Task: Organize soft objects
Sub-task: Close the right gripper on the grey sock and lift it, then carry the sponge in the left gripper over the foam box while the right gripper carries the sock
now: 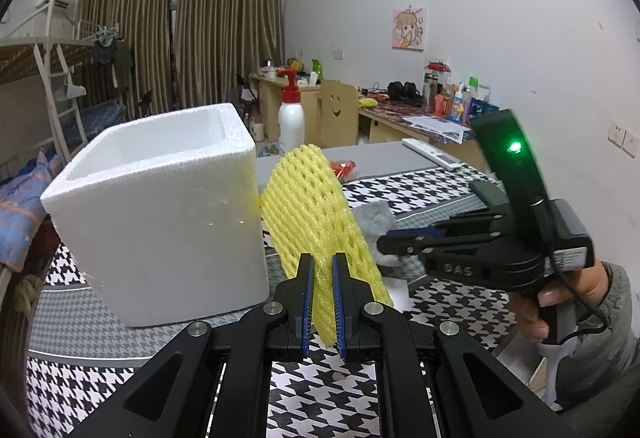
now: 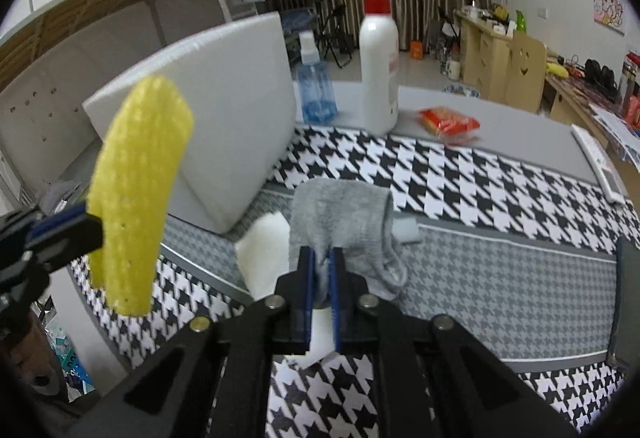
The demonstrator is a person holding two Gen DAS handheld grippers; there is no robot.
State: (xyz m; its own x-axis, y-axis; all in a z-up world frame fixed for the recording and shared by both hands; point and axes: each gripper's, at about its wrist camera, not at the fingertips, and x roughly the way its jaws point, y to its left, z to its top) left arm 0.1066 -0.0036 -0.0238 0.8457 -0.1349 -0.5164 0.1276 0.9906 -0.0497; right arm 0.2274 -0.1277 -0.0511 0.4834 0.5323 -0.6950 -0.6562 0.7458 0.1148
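Note:
My left gripper (image 1: 323,264) is shut on a yellow foam net sleeve (image 1: 316,210) and holds it upright above the table, just right of the white foam box (image 1: 160,206). In the right wrist view the sleeve (image 2: 136,190) hangs at the left in front of the box (image 2: 224,110). My right gripper (image 2: 323,258) is shut on a grey sock (image 2: 344,214) that lies on the table. In the left wrist view the right gripper (image 1: 384,244) is at the right, its tips on the sock (image 1: 376,216).
A white tissue (image 2: 264,254) lies left of the sock. A white pump bottle (image 2: 378,50), a blue bottle (image 2: 316,90) and a red packet (image 2: 448,122) stand behind. A remote (image 1: 432,154) lies at the far right on the houndstooth cloth (image 2: 480,182).

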